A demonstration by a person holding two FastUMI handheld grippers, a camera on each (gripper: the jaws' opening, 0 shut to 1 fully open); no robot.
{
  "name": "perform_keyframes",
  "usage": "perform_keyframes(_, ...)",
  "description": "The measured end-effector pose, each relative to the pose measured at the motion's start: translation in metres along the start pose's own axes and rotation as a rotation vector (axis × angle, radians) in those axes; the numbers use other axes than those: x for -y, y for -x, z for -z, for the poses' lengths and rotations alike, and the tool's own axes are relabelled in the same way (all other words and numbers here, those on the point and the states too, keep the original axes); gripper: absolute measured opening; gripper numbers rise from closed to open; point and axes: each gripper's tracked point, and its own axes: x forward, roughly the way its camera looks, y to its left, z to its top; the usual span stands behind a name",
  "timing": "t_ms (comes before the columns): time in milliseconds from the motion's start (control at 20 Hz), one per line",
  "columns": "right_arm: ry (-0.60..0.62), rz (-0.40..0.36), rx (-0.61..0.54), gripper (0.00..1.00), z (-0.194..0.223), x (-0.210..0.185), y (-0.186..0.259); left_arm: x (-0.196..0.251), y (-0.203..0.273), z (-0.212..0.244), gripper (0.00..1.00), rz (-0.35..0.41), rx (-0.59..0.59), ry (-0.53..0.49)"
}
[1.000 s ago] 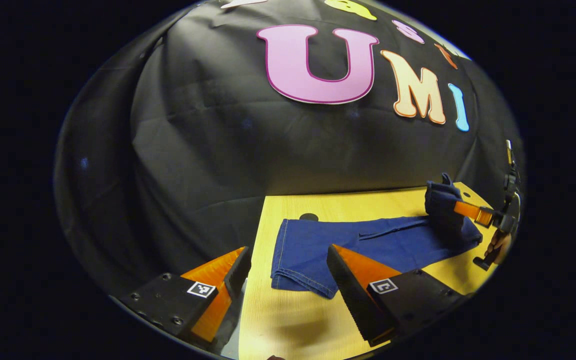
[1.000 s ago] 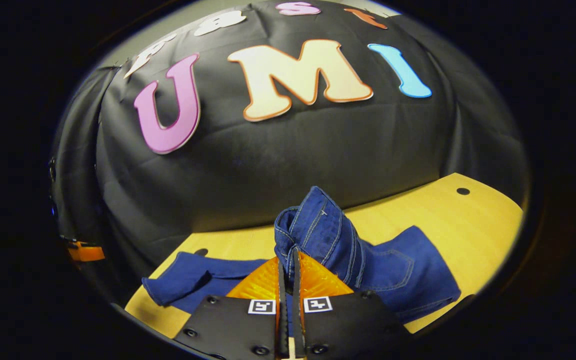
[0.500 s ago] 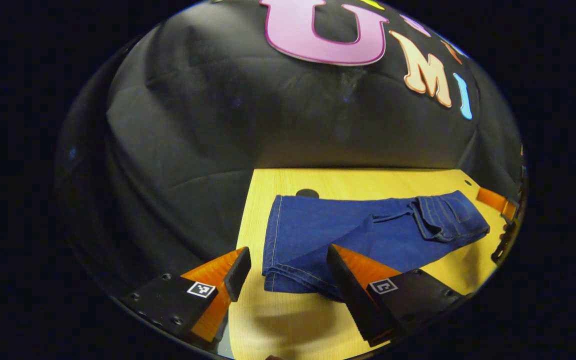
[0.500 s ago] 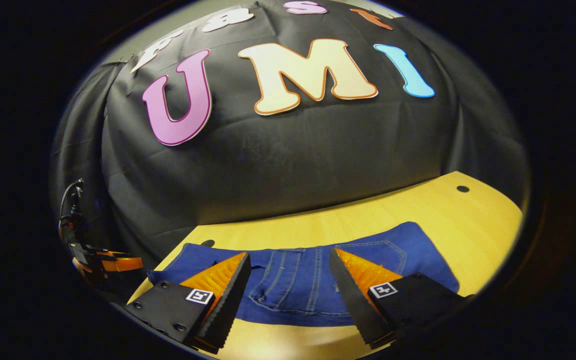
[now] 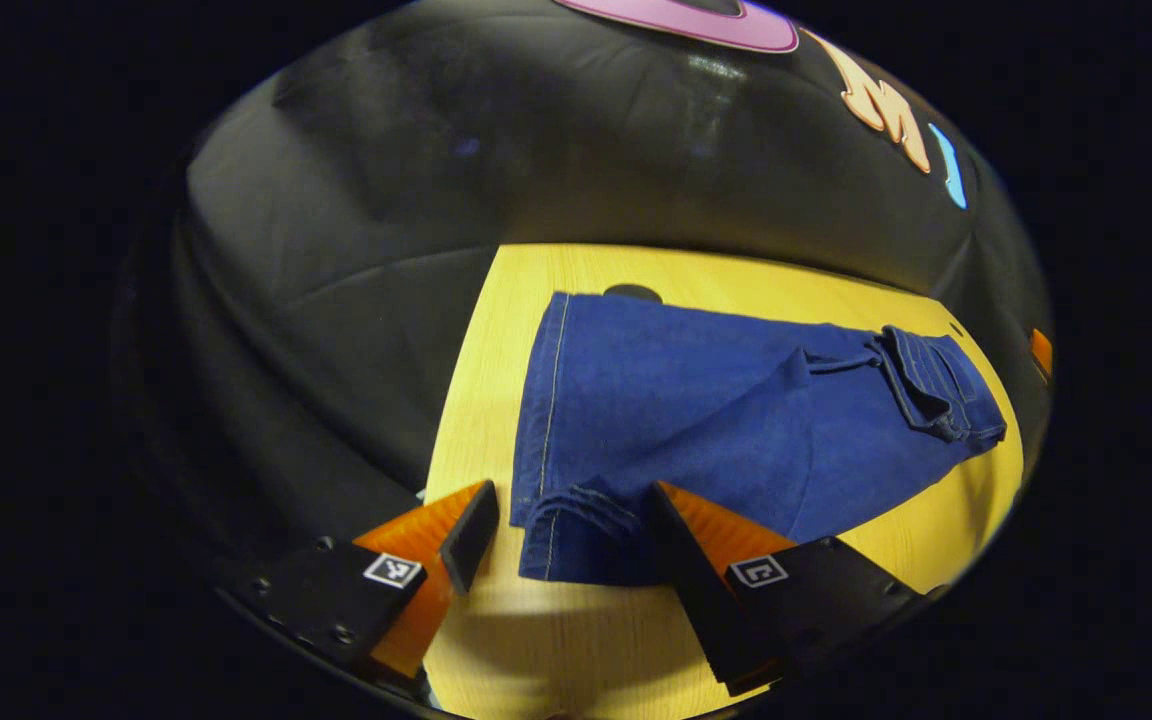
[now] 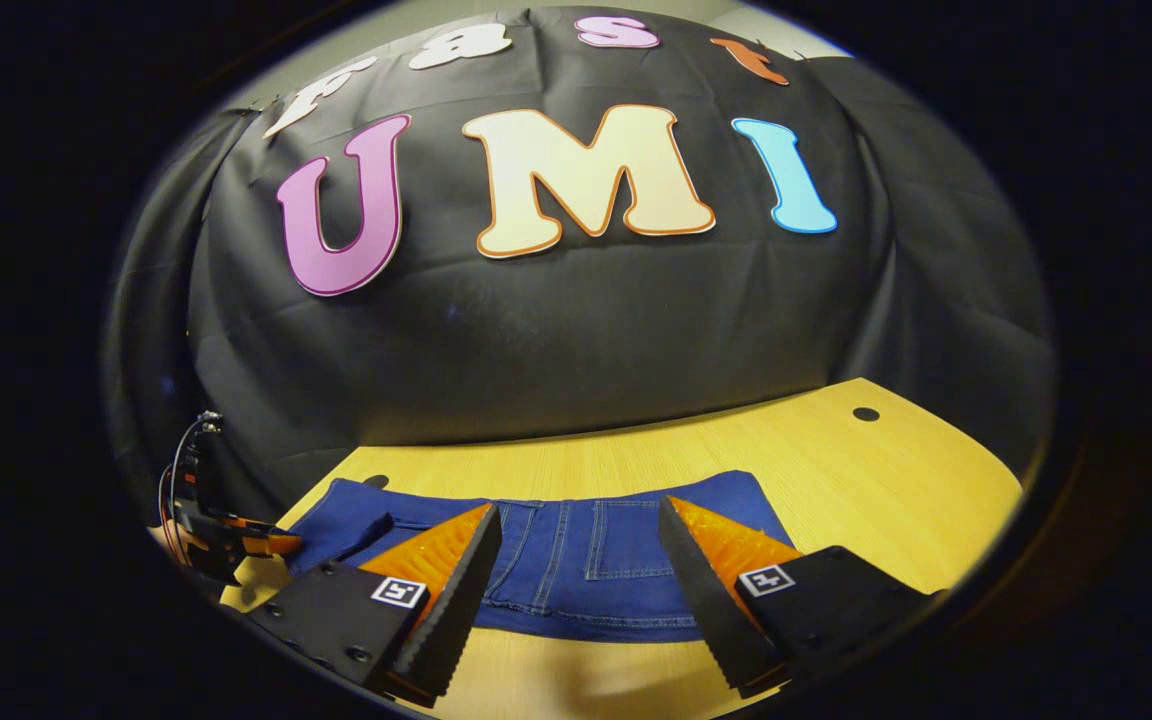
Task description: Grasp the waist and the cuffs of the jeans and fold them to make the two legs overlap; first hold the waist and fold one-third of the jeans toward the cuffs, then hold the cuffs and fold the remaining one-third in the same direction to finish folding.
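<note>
In the left gripper view, the jeans (image 5: pixel 736 420) are seen spread on the yellow surface (image 5: pixel 576 650), filling the centre of the frame, with the cuffs (image 5: pixel 571 530) low in the frame between the spread fingers of the left hand-held gripper (image 5: pixel 561 525); contact cannot be judged. The waist (image 5: pixel 936 385) is seen folded over at the right. In the right gripper view, the right hand-held gripper (image 6: pixel 576 550) is held open above the folded waist part at lower centre, nothing being gripped. At the lower left edge, what appears to be the other gripper is partly cut off.
</note>
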Motion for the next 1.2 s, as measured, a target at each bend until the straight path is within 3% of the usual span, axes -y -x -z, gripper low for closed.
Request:
perform_keyframes(150,0.005,0.006,-0.007,0.93,0.001,0.006,0.007,0.011,0.001,-0.001,0.87,0.010,0.042,0.023)
perform_keyframes(250,-0.003,0.014,-0.009,0.97,0.001,0.012,0.012,0.023,-0.001,-0.003,0.59,0.055,0.050,0.029)
perform_keyframes(300,-0.008,0.017,-0.010,0.93,0.000,0.015,0.012,0.024,0.002,-0.003,0.40,0.043,0.049,0.040)
perform_keyframes(400,-0.016,0.022,-0.010,0.97,-0.004,0.020,0.015,0.021,0.000,-0.009,0.03,0.018,0.047,0.043)
perform_keyframes(550,-0.012,0.012,0.030,0.97,-0.021,0.027,0.024,0.029,0.006,-0.017,0.00,0.000,0.044,0.101)
perform_keyframes(700,-0.006,-0.019,0.040,0.93,-0.029,0.038,0.029,0.045,0.030,-0.054,0.00,0.026,0.135,0.194)
perform_keyframes(800,-0.010,-0.044,0.046,0.97,-0.036,0.045,0.033,0.066,0.053,-0.081,0.00,0.049,0.178,0.219)
perform_keyframes(900,-0.025,-0.065,0.043,0.93,-0.040,0.054,0.036,0.089,0.067,-0.100,0.00,0.070,0.209,0.210)
perform_keyframes(950,-0.030,-0.072,0.041,0.97,-0.042,0.060,0.038,0.103,0.072,-0.111,0.00,0.077,0.223,0.191)
perform_keyframes(1200,-0.060,-0.095,0.070,0.97,-0.067,0.094,0.059,0.182,0.099,-0.150,0.00,0.136,0.279,0.116)
